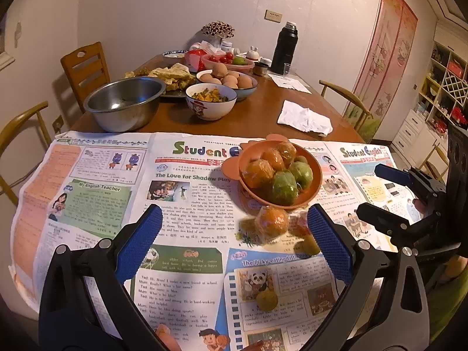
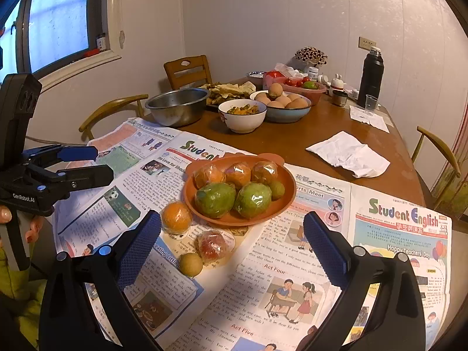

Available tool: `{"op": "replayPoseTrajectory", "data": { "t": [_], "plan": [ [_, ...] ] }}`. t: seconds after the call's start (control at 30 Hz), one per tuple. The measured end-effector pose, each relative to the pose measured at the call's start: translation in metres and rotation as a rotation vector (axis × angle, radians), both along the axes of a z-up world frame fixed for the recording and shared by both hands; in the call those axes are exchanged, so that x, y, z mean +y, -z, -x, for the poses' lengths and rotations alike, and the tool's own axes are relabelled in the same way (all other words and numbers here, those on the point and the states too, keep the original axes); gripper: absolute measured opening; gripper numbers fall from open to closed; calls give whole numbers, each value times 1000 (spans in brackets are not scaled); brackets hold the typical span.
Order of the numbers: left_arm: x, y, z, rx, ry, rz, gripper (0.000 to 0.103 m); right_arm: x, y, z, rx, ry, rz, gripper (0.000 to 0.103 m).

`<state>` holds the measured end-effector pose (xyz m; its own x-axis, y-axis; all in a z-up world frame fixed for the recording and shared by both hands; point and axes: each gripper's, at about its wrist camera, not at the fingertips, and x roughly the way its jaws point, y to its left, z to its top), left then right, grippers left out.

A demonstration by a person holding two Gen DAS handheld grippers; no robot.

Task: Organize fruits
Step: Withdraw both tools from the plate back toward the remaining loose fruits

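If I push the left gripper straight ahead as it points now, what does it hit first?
Probably the wrapped orange on the newspaper, just ahead between the open left gripper fingers. The orange bowl sits right behind it. Depth is uncertain.

In the left wrist view, the red wrapped fruit [image 1: 299, 223] is blurred and partly covered by the blue pad of the left tongs [image 1: 234, 242]. The small brown fruit [image 1: 310, 244] beside it is half hidden by the same pad. The headline on the newspaper [image 1: 117, 204] is cut short by the orange bowl [image 1: 317, 181]. The right tongs [image 1: 377, 190] are clipped by the right edge. In the right wrist view, the left tongs [image 2: 87, 163] are cut off at the left edge, and the bench [image 2: 292, 140] items at the far end are too small to be identified.
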<state>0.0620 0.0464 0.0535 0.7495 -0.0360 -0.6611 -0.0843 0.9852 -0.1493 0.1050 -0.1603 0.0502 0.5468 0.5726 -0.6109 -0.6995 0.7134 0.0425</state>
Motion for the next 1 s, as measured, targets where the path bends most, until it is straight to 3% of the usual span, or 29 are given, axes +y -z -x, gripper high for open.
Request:
{"op": "replayPoseTrajectory", "data": {
  "t": [1.0],
  "plan": [
    [-22, 47, 40, 127, 66, -45, 93, 11, 47, 24, 101, -69, 85, 98]
  ]
}}
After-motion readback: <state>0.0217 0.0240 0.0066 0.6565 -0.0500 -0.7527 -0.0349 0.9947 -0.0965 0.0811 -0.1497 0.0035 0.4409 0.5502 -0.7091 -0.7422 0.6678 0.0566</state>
